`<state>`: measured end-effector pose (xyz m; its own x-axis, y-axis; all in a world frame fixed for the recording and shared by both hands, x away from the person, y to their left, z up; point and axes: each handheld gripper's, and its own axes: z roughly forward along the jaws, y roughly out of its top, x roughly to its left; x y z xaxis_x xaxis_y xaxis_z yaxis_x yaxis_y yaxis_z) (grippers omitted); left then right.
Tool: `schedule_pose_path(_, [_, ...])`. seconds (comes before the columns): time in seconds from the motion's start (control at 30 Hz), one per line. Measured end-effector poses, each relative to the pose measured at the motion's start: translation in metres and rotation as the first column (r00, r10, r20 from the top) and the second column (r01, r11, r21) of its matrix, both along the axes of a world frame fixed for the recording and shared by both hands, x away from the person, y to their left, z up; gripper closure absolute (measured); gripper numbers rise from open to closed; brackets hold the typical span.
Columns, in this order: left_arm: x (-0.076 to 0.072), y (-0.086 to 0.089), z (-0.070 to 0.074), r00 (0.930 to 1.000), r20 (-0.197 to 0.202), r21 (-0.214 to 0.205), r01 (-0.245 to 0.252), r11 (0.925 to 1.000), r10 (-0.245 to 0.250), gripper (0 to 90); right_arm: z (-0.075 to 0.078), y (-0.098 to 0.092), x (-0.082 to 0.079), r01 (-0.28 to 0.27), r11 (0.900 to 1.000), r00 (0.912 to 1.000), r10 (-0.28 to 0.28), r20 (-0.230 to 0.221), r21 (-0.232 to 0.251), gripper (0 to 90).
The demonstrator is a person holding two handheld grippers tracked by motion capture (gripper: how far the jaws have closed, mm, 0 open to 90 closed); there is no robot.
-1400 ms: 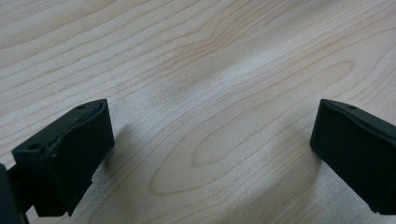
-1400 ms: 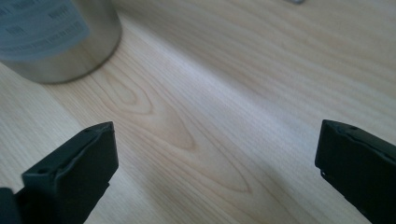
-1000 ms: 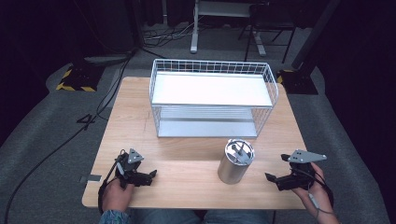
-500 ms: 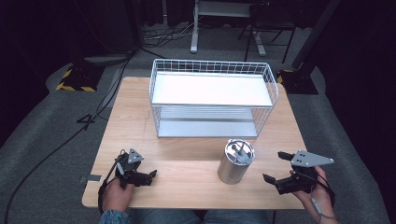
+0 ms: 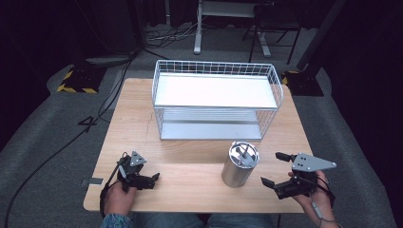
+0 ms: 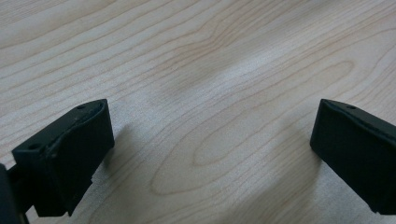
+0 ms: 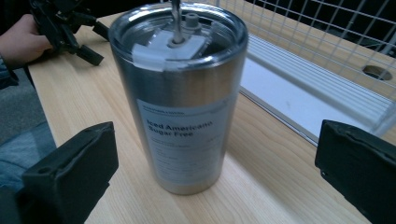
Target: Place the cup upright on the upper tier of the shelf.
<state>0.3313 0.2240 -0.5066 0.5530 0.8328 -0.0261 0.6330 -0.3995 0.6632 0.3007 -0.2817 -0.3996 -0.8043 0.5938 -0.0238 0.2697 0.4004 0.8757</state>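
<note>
A stainless steel tumbler (image 5: 239,165) is standing upright on the wooden surface (image 5: 190,142), at about 5 o'clock from the surface's middle and just in front of the white wire basket rack (image 5: 216,97), which is sitting toward 12 o'clock. The tumbler is wearing a clear lid (image 7: 180,29), and a printed label (image 7: 184,140) reading "Iced Americano, Sugar Free" is facing the right gripper view.

The right gripper (image 5: 280,171) is sitting at 3 o'clock of the tumbler, near it but not touching. Its fingers (image 7: 70,172) are spread wide, framing the tumbler between them with nothing gripped.

The left gripper (image 5: 149,179) is resting at 9 o'clock of the tumbler, well apart from it, near the surface's front edge. Its fingers (image 6: 65,158) are also standing wide over bare wood, holding nothing.
</note>
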Motion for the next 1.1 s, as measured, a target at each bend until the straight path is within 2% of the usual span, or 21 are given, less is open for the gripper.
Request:
schedule_pose_path(0.47, [0.0,0.0,0.0,1.0,0.0,0.0,0.001,1.0,-0.001,0.0,0.001,0.031,0.01,-0.06,0.9982,0.9981,0.06,-0.011,-0.005,0.0])
schedule_pose_path(0.93, [0.0,0.0,0.0,1.0,0.001,-0.001,0.001,1.0,-0.001,0.0,-0.008,0.052,0.025,-0.078,0.9969,0.9965,0.078,-0.029,0.015,0.0])
schedule_pose_path(1.1, [0.0,0.0,0.0,1.0,0.0,-0.001,0.001,1.0,-0.001,0.0,-0.012,0.059,0.029,-0.064,0.9975,0.9977,0.065,-0.021,0.03,0.0])
